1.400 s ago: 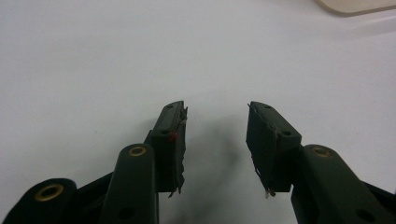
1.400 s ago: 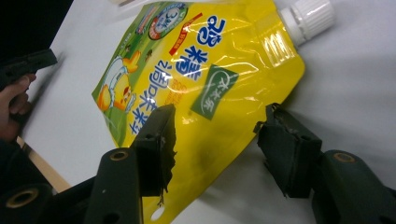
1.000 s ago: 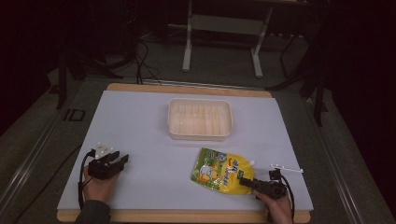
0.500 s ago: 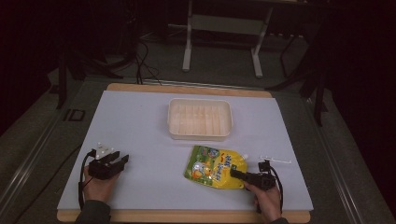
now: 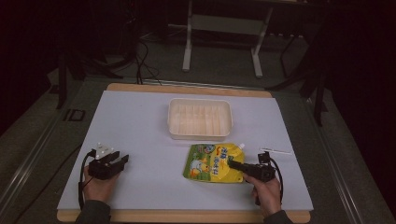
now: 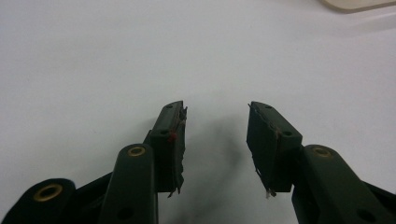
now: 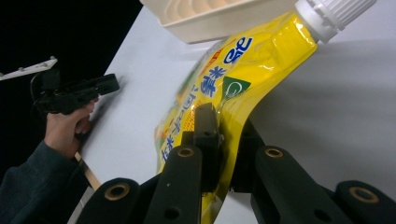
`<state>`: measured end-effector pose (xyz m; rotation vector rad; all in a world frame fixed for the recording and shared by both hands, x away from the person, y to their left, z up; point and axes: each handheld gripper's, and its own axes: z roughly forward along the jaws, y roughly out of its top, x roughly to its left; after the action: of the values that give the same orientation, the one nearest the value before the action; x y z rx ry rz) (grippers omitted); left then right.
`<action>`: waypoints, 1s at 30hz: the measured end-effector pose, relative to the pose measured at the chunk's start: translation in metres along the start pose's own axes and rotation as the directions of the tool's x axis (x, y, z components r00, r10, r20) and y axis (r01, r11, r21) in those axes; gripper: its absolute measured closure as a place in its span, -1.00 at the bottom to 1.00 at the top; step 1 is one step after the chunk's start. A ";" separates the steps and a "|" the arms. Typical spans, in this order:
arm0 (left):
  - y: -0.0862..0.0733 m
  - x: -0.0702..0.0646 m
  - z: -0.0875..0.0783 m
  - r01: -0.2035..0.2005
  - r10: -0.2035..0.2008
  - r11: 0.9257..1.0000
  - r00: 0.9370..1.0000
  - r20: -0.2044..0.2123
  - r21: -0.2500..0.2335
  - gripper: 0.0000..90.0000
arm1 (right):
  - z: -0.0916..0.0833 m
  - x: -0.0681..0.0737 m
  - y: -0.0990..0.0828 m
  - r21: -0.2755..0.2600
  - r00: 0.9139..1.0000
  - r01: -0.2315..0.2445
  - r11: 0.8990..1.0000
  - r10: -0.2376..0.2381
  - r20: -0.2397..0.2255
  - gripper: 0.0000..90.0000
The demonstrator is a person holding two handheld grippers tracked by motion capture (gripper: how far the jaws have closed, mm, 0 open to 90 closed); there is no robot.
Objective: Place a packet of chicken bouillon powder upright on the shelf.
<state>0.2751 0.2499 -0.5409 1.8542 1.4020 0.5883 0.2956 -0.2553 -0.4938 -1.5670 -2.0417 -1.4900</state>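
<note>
The yellow pouch (image 5: 213,162) lies centre-low in the high view, just below the tray (image 5: 200,118), with the right gripper (image 5: 232,163) clamped on its right edge. Judged best: lift level, cap (image 7: 332,15) leading. The blue and green print is too blurred to read. The left gripper (image 6: 216,135), lower left, gapes empty.

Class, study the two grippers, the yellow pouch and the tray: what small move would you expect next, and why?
Probably the right gripper lifts the yellow pouch and carries it toward the tray. Its jaws are clamped on the pouch's edge, the tray sits just beyond and looks empty, and the left gripper rests open, off to the side.
</note>
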 end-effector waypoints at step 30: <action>0.000 0.001 0.000 0.003 -0.003 1.000 1.000 0.003 -0.001 0.23 | 0.029 0.012 0.027 0.169 0.986 -0.153 0.974 0.163 -0.043 0.97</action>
<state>0.2751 0.2508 -0.5407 1.8509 1.4025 0.5842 0.3242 -0.2266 -0.4844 -1.5627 -1.9057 -1.2600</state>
